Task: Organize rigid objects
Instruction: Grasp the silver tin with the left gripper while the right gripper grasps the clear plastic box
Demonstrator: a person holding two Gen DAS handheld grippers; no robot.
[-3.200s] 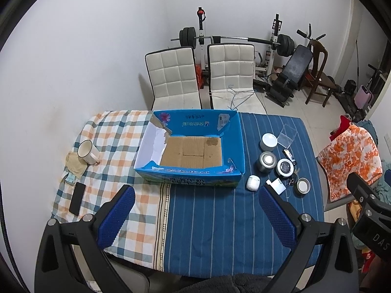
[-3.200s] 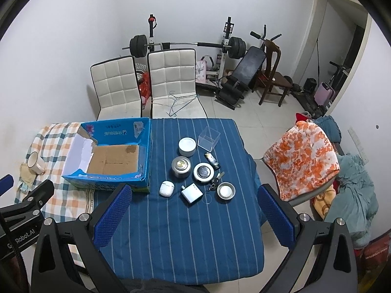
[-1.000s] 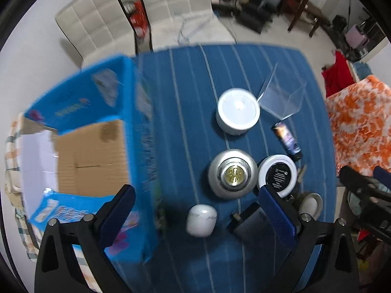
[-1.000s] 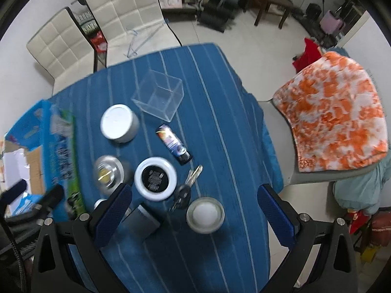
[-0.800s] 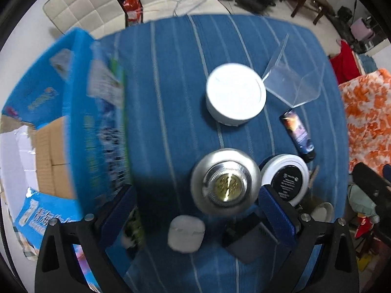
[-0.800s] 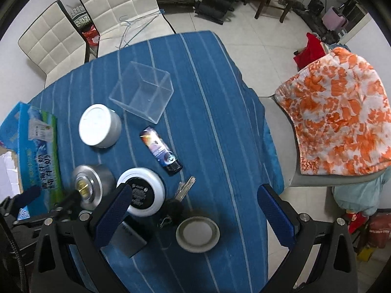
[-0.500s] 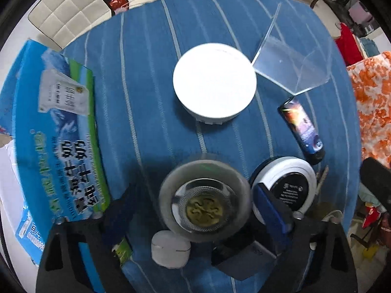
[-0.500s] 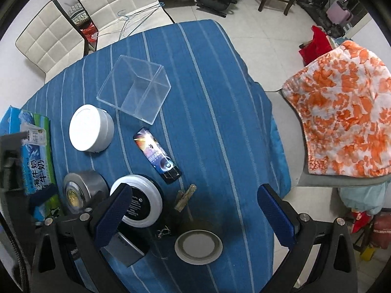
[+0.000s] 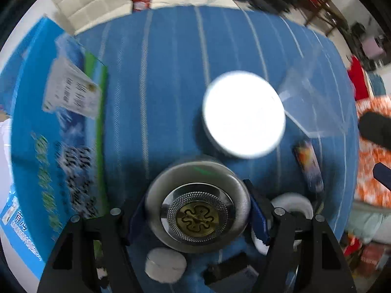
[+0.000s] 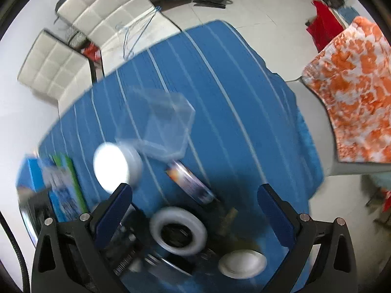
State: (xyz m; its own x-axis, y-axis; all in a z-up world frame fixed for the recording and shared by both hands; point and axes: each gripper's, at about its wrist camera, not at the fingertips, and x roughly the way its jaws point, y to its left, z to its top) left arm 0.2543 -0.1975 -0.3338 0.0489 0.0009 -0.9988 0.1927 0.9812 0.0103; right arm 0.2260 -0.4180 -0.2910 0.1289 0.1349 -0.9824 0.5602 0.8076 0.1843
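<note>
Two grippers hang over your blue striped tablecloth (image 9: 171, 73), and the step in hand looks like the first pick of the sorting job. Largest in sight is the blue printed cardboard box (image 9: 56, 127) at the left edge of the cloth, likely where the pieces are meant to go. Near the far right stands a clear plastic cube box (image 10: 166, 127), and touching its near corner is a round white-lidded tin (image 9: 244, 114).

Your target is the silver round tin with a brass medallion lid (image 9: 198, 207), just in front of the white-lidded one. Your left gripper (image 9: 198, 210) points straight down over it, and its jaws have just been closing, with the tin between them. The blue pads (image 9: 257, 217) sit right at the tin's sides; I cannot tell whether they press yet. Next, I judge, finish the squeeze, lift straight up, then carry it left to the box.

Your right gripper (image 10: 193, 210) tilts steeply down with its jaws wide and empty, above a white-rimmed round tin with a black top (image 10: 178, 234) and a small white dish (image 10: 242, 261). A small white rounded case (image 9: 166, 266) lies just below the silver tin.
</note>
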